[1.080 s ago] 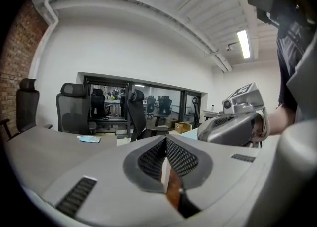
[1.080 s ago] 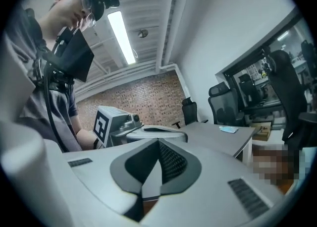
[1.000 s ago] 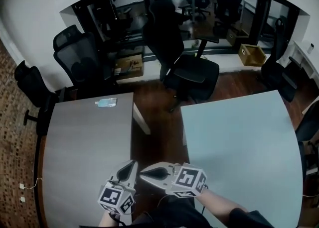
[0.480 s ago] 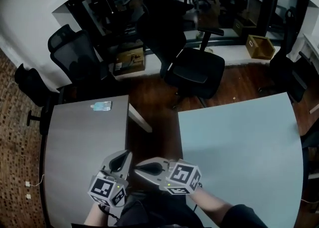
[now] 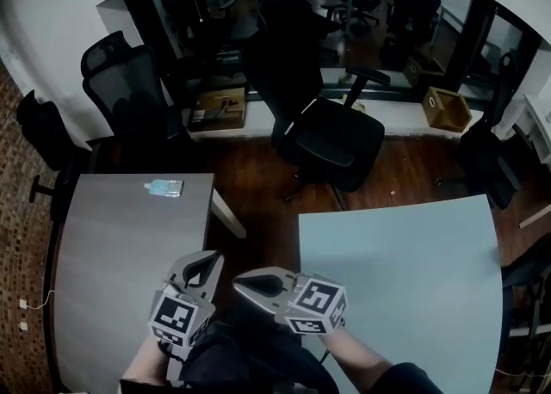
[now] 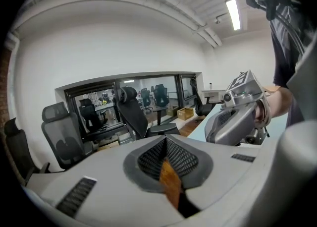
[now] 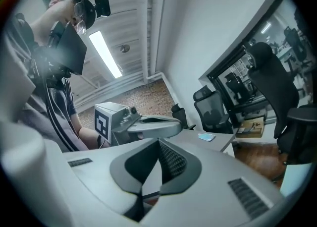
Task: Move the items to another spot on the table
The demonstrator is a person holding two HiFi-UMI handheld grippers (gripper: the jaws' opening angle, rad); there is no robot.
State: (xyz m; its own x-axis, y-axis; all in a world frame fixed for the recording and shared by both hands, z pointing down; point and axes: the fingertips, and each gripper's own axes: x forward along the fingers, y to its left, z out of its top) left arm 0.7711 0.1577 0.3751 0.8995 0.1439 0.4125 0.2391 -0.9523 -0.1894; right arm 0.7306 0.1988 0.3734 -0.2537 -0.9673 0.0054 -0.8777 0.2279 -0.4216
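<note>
The left claw (image 5: pixel 200 265) sits low in the head view at about seven o'clock, by the near right corner of the grey desk (image 5: pixel 112 246); its jaws are closed together on nothing, and its own view (image 6: pixel 166 144) shows only floor through the slit between the pads. The right claw (image 5: pixel 245 282) is just beside it at three o'clock, tips turned toward nine o'clock, over the strip of wood floor (image 5: pixel 258 203) that parts the two desks; its jaws are likewise pressed together and empty (image 7: pixel 159 144). Each claw shows in the other's view, close by. The one small item in sight, a pale blue packet (image 5: pixel 164 187), lies flat near the far edge of the grey desk, at eleven o'clock from the left claw and well apart from it, with grey desk top between them; the right gripper view catches it too (image 7: pixel 206 137). A pale desk (image 5: pixel 405 280) fills the four o'clock side. Beyond the gap, at one o'clock, a black office chair (image 5: pixel 331 138) stands on the floor; two mesh-backed chairs (image 5: pixel 129 83) crowd the far left corner of the grey desk at eleven o'clock; a cardboard box (image 5: pixel 217 108) sits under the dark window at twelve; a wooden crate (image 5: pixel 446 108) sits at two o'clock; a white desk leg (image 5: pixel 228 212) slants into the gap.
</note>
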